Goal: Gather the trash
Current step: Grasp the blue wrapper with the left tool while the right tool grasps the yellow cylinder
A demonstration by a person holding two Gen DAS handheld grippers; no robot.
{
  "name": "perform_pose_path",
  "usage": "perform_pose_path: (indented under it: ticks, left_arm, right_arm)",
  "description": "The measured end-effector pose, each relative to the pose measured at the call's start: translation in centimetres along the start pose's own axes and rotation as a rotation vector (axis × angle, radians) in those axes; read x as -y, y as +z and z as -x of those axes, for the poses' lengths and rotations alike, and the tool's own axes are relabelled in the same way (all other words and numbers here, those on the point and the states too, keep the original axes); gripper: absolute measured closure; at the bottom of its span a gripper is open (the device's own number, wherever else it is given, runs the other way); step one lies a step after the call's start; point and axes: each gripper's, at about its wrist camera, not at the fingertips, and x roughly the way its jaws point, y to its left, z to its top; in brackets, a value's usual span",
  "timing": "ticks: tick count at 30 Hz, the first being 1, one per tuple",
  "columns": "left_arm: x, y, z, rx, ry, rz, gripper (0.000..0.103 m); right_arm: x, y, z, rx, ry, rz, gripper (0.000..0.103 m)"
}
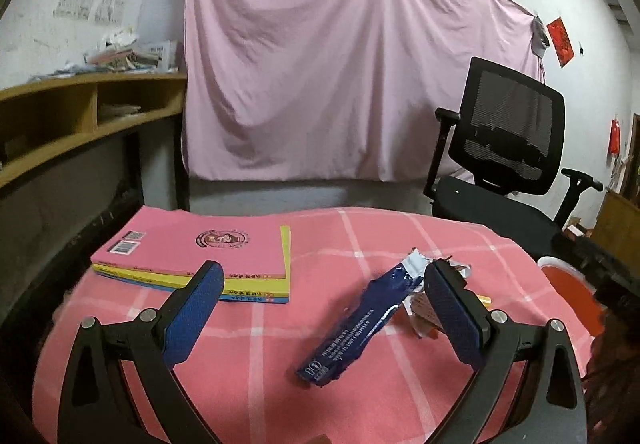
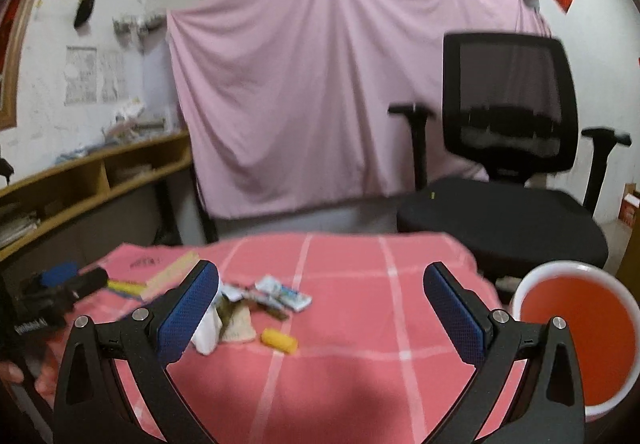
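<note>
A table draped in a pink cloth with a white grid pattern [image 1: 328,324] fills the near part of both views. In the left wrist view, the left gripper [image 1: 322,276] hovers over the cloth with its two blue-padded fingers [image 1: 196,308] spread wide apart and gripping nothing. Between them, closer to the right finger, lies a crumpled dark blue foil wrapper with white print [image 1: 352,328], flat on the cloth with its torn silver end pointing to the far side. Just right of it, partly hidden behind the right finger, are more scraps of paper and wrapper [image 1: 420,310]. On the far left of the table sits a stack of pink and yellow soft-cover books [image 1: 192,248]. In the right wrist view, which is somewhat blurred, the right gripper [image 2: 320,276] also hangs above the table with its fingers set wide apart and empty. Ahead of it, toward the left finger, a small heap of trash rests on the cloth: a white crumpled tissue [image 2: 208,332], a few light-coloured printed wrappers [image 2: 284,296], and a short yellow cylindrical piece [image 2: 279,340] lying nearest the camera. At the right edge of the table stands a round white-rimmed bin with a red inside [image 2: 576,336]. Beyond the table stand a black mesh-backed office chair [image 2: 508,103] and a pale pink sheet hung across the wall [image 2: 300,83].
</note>
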Motion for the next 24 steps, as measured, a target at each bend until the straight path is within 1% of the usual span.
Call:
perform_pose_path:
  ticks: [2,3,4,6,8,10,11,12,13,14,15,16,17,18,19,20,21,22,24]
  left_arm:
    - [-0.1,0.0,-0.5,-0.031,-0.005,0.0,0.005]
    - [0.0,0.0,-0.9,-0.052,-0.01,0.0,0.005]
    - [0.0,0.0,-1.3,-0.081,-0.018,0.001,0.006]
    - [-0.2,0.0,-2.1,-0.128,-0.041,0.005,0.006]
    - [-0.3,0.0,-3.0,-0.183,-0.072,0.009,0.014]
    - [-0.2,-0.1,-4.0,-0.246,-0.104,0.007,0.033]
    - [-0.2,-0.2,-4.4,-0.273,-0.122,0.007,0.036]
    - [-0.2,-0.2,-4.7,-0.295,-0.139,0.007,0.043]
    - [-0.1,-0.4,-5.0,-0.317,-0.15,0.005,0.051]
    - [-0.1,-0.4,-5.3,-0.336,-0.165,0.003,0.055]
    - [-0.1,-0.5,-5.5,-0.352,-0.18,0.003,0.064]
    - [-0.1,-0.6,-5.8,-0.375,-0.193,0.002,0.076]
    - [-0.1,-0.5,-5.9,-0.385,-0.195,0.001,0.079]
    - [-0.1,-0.5,-6.0,-0.394,-0.196,0.0,0.083]
    - [-0.2,-0.4,-5.8,-0.394,-0.196,0.001,0.084]
    - [-0.2,-0.3,-5.6,-0.389,-0.195,0.002,0.084]
    - [-0.3,-0.3,-5.3,-0.38,-0.196,0.004,0.087]
    - [-0.2,-0.2,-5.2,-0.374,-0.194,0.003,0.096]
    - [-0.1,-0.2,-4.8,-0.365,-0.18,-0.002,0.096]
  right_arm:
    - [-0.1,-0.3,-1.0,-0.055,0.011,0.004,0.0]
    - [-0.1,-0.6,-1.8,-0.1,0.026,0.004,0.003]
    - [-0.2,-0.8,-2.3,-0.129,0.037,0.004,0.01]
    - [-0.4,-1.1,-3.4,-0.19,0.055,0.016,0.018]
    - [-0.6,-1.4,-4.4,-0.249,0.077,0.031,0.019]
    - [-1.0,-1.8,-5.6,-0.306,0.091,0.041,0.023]
    - [-1.2,-2.1,-6.2,-0.344,0.102,0.046,0.031]
    - [-1.4,-2.2,-6.7,-0.369,0.111,0.05,0.037]
    - [-1.5,-2.3,-7.0,-0.387,0.115,0.056,0.039]
    - [-1.7,-2.5,-7.2,-0.4,0.114,0.062,0.04]
    - [-1.7,-2.5,-7.3,-0.411,0.115,0.071,0.04]
    - [-1.8,-2.6,-7.4,-0.414,0.118,0.074,0.041]
    - [-1.8,-2.6,-7.3,-0.414,0.121,0.076,0.046]
    - [-1.8,-2.5,-7.1,-0.411,0.123,0.074,0.058]
    - [-1.7,-2.5,-7.1,-0.411,0.13,0.069,0.067]
    - [-1.6,-2.5,-7.1,-0.415,0.139,0.064,0.071]
    - [-1.5,-2.6,-7.2,-0.42,0.152,0.057,0.075]
    - [-1.5,-2.6,-7.2,-0.421,0.158,0.056,0.075]
    - [-1.6,-2.5,-6.9,-0.414,0.172,0.059,0.075]
